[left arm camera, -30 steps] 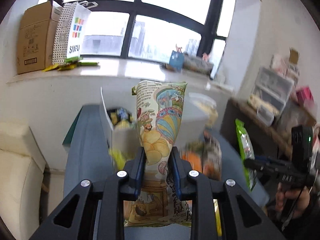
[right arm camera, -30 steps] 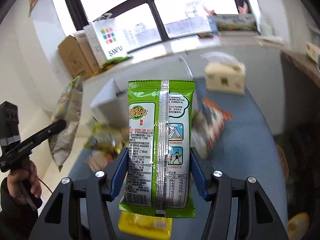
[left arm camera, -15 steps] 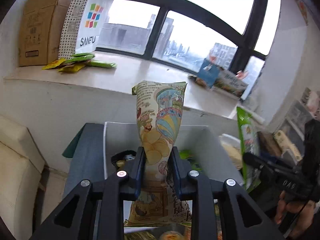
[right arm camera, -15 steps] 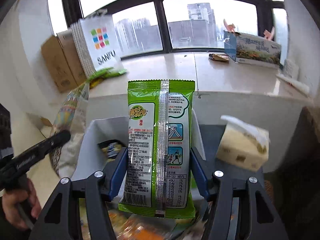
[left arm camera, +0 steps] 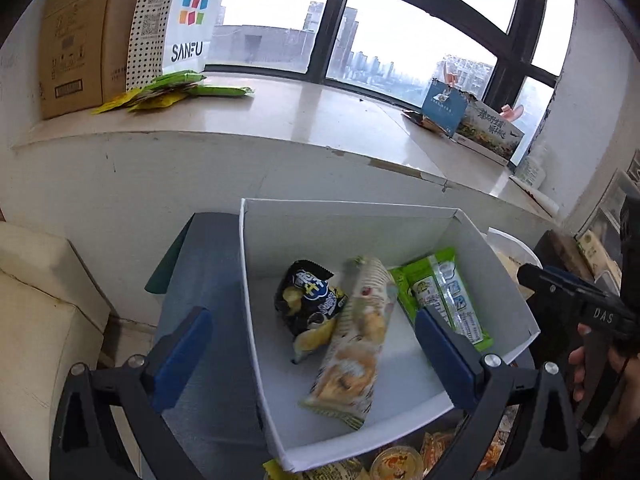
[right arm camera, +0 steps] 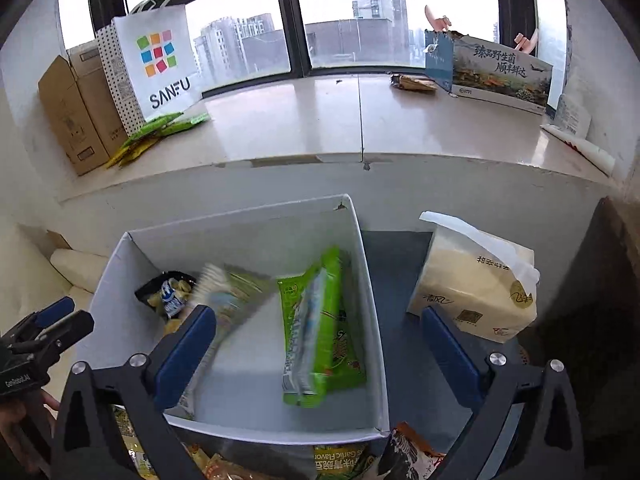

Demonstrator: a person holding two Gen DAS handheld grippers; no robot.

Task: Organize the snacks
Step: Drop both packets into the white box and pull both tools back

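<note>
SANFU bag (right arm camera: 158, 64) standing upper left on windowsill. Both tongs, left (left arm camera: 316, 354) and right (right arm camera: 320, 354), gaping wide, gripping nothing, hovering over white box (left arm camera: 496, 268); cartoon chip bag (left arm camera: 356, 344) and green packet (right arm camera: 316, 328) lying inside, lower centre.

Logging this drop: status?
Left gripper open, right gripper open. Cream chip bag and green snack pack inside white box. Nothing obstructing.

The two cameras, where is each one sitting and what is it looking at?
Left wrist: sits on the left gripper, looks down into the white box; shows its open blue fingers and, at right, the right gripper.
Right wrist: sits on the right gripper, looks into the white box beside a tissue pack; the left gripper shows at left.
Both see the green bag and window.
</note>
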